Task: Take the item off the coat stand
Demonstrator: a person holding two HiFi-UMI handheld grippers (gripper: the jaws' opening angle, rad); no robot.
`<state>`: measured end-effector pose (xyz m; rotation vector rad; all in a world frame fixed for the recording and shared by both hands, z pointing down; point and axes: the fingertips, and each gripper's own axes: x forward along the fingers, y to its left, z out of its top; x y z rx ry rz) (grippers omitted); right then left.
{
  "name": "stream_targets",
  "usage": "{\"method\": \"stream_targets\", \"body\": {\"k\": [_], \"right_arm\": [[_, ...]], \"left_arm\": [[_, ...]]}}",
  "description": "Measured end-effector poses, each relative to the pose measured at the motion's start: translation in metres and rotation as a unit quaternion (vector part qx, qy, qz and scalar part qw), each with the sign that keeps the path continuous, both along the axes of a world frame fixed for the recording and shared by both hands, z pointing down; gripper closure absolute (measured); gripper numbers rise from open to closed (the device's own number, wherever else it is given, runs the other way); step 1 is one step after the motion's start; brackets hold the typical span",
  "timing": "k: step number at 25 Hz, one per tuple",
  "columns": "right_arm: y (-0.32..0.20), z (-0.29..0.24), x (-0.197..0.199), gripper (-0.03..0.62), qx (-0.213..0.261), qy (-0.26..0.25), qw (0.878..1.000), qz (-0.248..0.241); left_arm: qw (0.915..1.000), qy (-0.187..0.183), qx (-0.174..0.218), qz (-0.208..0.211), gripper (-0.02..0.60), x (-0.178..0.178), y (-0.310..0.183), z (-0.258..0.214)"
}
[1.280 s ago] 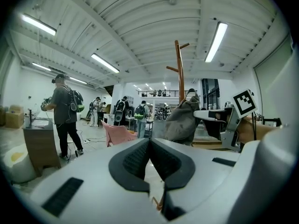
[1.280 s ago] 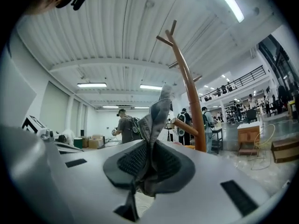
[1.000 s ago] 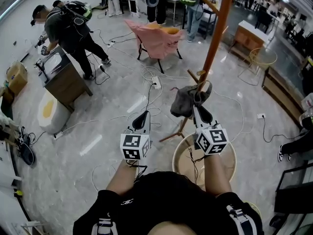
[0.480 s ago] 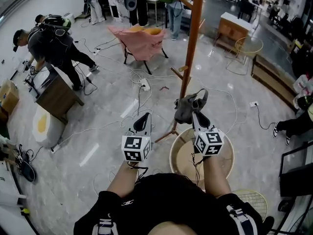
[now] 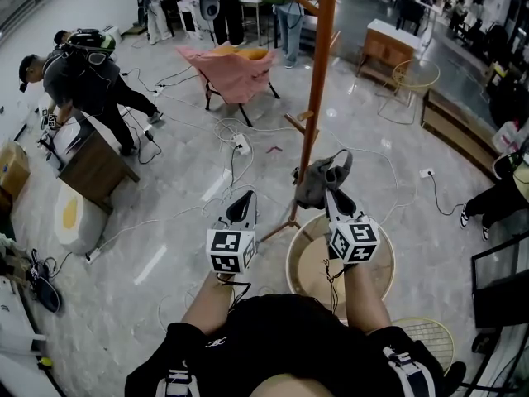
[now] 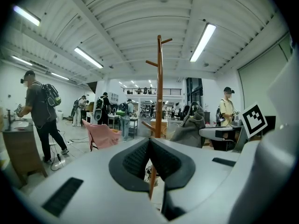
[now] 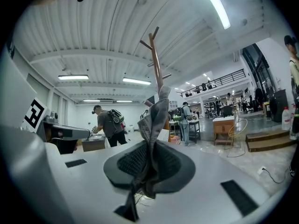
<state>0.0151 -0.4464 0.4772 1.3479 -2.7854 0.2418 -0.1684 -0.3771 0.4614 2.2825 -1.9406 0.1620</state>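
Note:
The coat stand (image 5: 316, 81) is a tall orange-brown wooden pole with short pegs, rising from the marble floor ahead of me. My right gripper (image 5: 332, 185) is shut on a grey fabric item (image 5: 317, 180), which bunches above its jaws close to the pole's lower part. In the right gripper view the grey item (image 7: 153, 120) is pinched between the pads of the right gripper (image 7: 149, 148), with the coat stand (image 7: 157, 62) behind it. My left gripper (image 5: 240, 206) hangs left of the stand, shut and empty. In the left gripper view the left gripper (image 6: 149, 143) faces the coat stand (image 6: 159, 87), with the grey item (image 6: 189, 130) just right of the pole.
A round wooden tub (image 5: 294, 259) stands under my right gripper by the stand's foot. Cables (image 5: 231, 131) trail over the floor. A pink chair (image 5: 231, 63) is beyond the stand. A person (image 5: 87, 77) bends over a wooden cabinet (image 5: 91, 164) at left. A wire side table (image 5: 416, 77) is at right.
The head view has swung, so the stand now looks upright. The right gripper and the grey item have drawn slightly down and towards me. The left gripper has hardly moved.

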Motion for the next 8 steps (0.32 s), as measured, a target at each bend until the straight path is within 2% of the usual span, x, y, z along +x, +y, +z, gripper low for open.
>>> {"method": "stream_targets", "body": {"k": [8], "right_arm": [[-0.0016, -0.0025, -0.0086, 0.531, 0.007, -0.002, 1.000, -0.003]], "left_arm": [[1.0000, 0.002, 0.000, -0.002, 0.566, -0.0078, -0.0022, 0.0010]]}}
